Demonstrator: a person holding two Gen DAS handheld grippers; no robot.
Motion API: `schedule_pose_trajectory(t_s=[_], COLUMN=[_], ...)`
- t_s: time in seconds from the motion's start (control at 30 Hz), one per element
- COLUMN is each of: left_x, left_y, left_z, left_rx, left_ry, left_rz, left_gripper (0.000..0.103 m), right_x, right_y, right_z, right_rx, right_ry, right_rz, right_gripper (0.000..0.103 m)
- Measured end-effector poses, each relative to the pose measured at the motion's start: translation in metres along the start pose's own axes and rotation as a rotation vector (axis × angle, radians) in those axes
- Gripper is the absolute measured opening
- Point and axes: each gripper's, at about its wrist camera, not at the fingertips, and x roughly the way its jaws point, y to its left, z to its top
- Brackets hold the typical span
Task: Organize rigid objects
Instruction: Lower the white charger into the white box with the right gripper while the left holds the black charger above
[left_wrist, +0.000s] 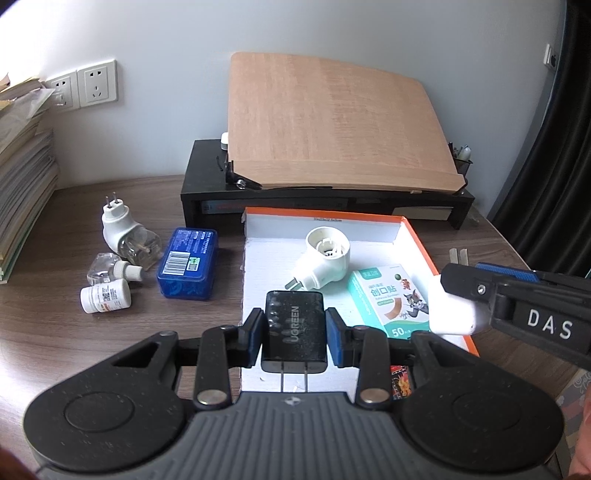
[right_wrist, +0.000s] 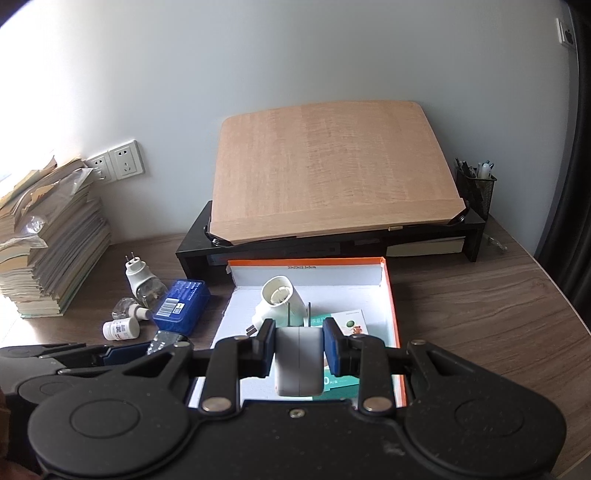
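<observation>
Left tongs (left_wrist: 294, 338) pinch the black charger (left_wrist: 294, 328), "UGREEN" readable on its face, prongs toward the camera, held just above the orange-rimmed box (left_wrist: 417, 236), probably for dropping in. Right tongs (right_wrist: 299, 345) clamp a white adapter (right_wrist: 298, 363) over the same box, above the plaster pack (left_wrist: 388, 299) marked "创口贴" and "50"; "DAS" shows on the right tool.

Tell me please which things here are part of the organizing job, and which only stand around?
Part of the job:
- black charger in left gripper
- white adapter in right gripper
- orange box
- white plug-in heater, plaster box inside
- blue box, pill bottle outside

Just around:
- paper stack
- wooden board
- pen holder
</observation>
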Motion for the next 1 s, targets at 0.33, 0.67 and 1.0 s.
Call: schedule_pose_trajectory(t_s=[0.33,0.67,1.0], left_x=[0.004,0.01,0.015], left_y=[-0.003,-0.01,-0.014], left_z=[0.003,0.005,0.005], left_rx=[0.006,0.027,0.038], left_ry=[0.002,0.005,0.012], left_rz=[0.011,0.008,0.006], left_gripper=[0.036,0.036,0.036], right_x=[0.002,0.004,0.009], right_y=[-0.004,-0.013,-0.018], right_z=[0.002,0.003,0.003], right_rx=[0.011,0.032,0.044], right_ry=[-0.006,-0.013,-0.009], right_rz=[0.001,-0.006,-0.011], right_gripper=[0.035,0.035,0.035])
